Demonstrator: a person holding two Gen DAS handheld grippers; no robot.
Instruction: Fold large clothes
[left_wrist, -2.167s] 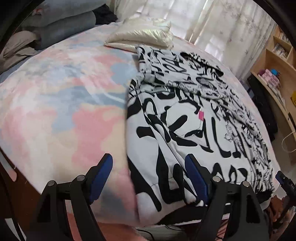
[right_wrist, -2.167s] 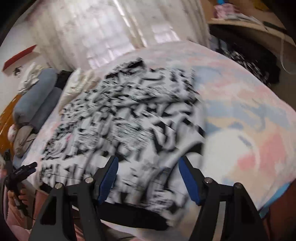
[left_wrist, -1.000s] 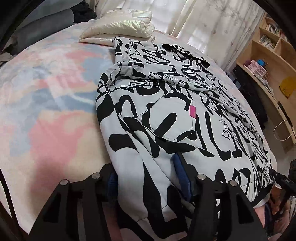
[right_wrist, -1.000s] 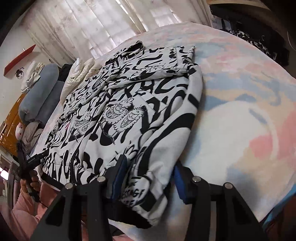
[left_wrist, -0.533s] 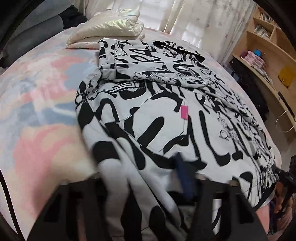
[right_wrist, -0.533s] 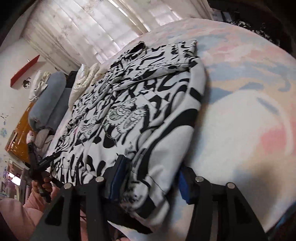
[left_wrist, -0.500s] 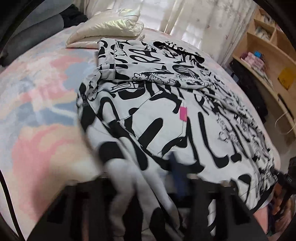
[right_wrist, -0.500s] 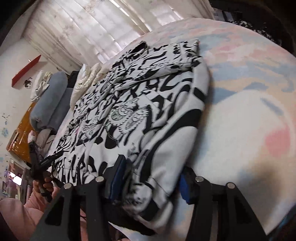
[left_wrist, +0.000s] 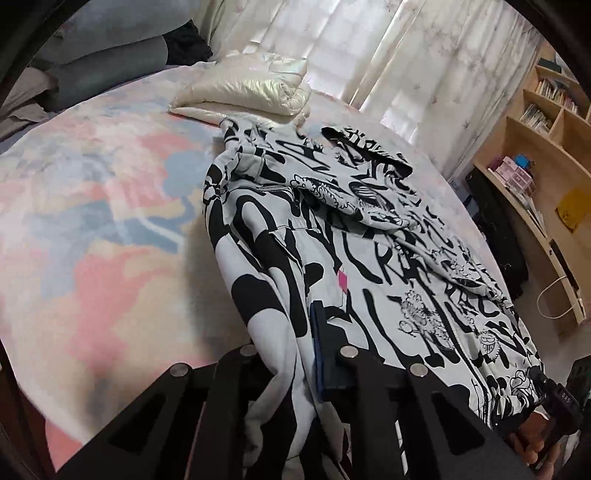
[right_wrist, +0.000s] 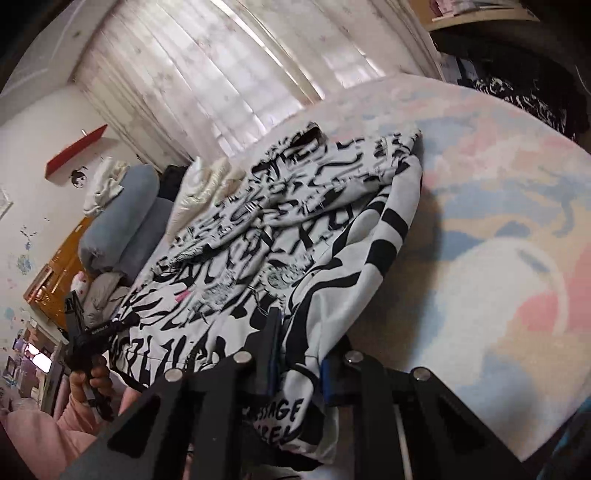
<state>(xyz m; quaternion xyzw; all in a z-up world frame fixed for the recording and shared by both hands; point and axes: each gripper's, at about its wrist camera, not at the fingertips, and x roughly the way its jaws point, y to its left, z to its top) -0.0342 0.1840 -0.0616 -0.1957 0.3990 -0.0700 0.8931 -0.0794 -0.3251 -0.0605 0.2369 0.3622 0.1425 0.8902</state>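
On the pastel bedspread (left_wrist: 92, 221), left wrist view: one black-and-white printed hoodie (left_wrist: 369, 240), its near hem clamped in the left gripper (left_wrist: 291, 354); right wrist view: right gripper (right_wrist: 295, 354) closing on the same hoodie's other hem corner.

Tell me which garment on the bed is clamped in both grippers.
The black-and-white printed hoodie. Left gripper and right gripper pinch its near hem. The cream puffer jacket lies folded and untouched at the far edge.

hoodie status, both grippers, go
Left gripper shut on hoodie hem. Right gripper closing, hem fabric pinched between pads. Cream jacket lies past the hood.
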